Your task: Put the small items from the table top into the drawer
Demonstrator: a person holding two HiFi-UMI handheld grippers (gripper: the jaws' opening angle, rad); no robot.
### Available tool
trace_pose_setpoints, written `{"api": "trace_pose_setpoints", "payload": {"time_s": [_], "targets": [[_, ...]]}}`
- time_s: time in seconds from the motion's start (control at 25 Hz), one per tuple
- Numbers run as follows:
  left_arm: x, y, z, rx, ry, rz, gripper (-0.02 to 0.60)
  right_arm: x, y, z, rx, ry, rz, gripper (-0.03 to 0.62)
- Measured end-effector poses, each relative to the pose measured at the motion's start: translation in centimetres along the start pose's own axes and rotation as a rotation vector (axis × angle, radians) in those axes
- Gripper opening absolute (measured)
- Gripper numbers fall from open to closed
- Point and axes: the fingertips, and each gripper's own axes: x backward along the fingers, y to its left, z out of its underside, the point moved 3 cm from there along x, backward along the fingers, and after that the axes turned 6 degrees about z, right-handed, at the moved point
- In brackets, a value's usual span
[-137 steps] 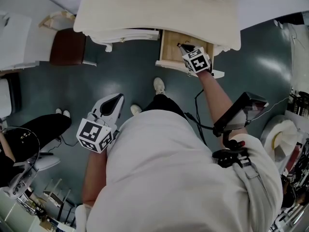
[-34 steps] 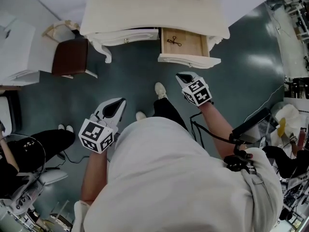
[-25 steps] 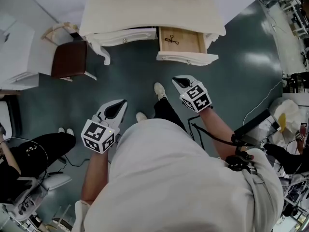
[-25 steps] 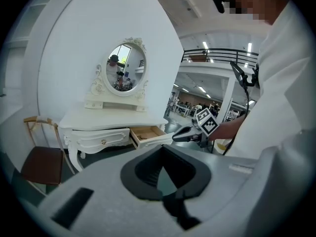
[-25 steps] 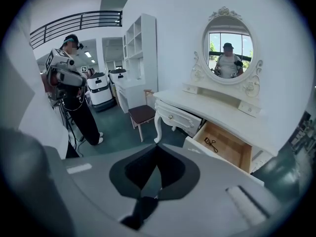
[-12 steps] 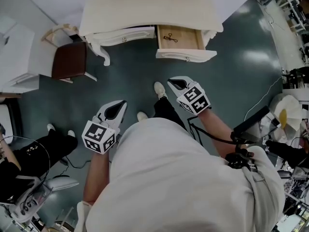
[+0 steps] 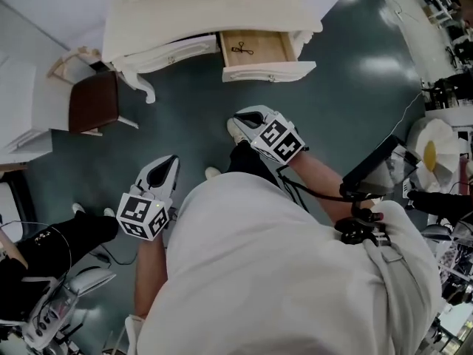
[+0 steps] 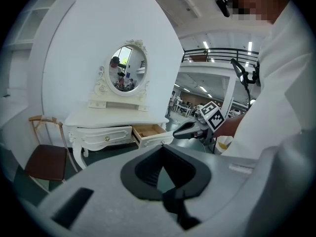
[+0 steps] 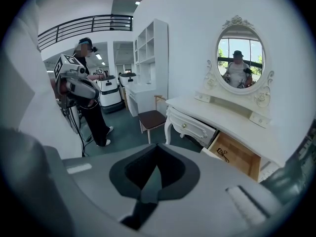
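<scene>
Teal floor (image 7: 185, 117); open drawer (image 7: 270, 71) at 12 o'clock. Shut, empty, left hand-held gripper (image 7: 172, 160) or right hand-held gripper (image 7: 240, 117) should push its front squarely.

Dark teal floor (image 7: 185, 124), glossy, with ceiling lights glaring off it at right. White wall (image 9: 197, 43) behind a cream dressing table (image 7: 207, 6) with an oval mirror (image 9: 240, 60). Brown-seated chair (image 7: 92, 102) just beside it. White open shelving (image 9: 150, 56) further along — balcony railing (image 9: 84, 24) above.
</scene>
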Motion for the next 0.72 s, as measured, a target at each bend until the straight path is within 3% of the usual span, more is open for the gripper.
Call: {"api": "trace_pose_setpoints", "payload": {"time_s": [0.72], "targets": [[-2.0,-0.4,0.4,0.004,0.009,0.026,0.000,0.1,-0.4,0.9,0.016,0.003,-0.005,0.000]]}}
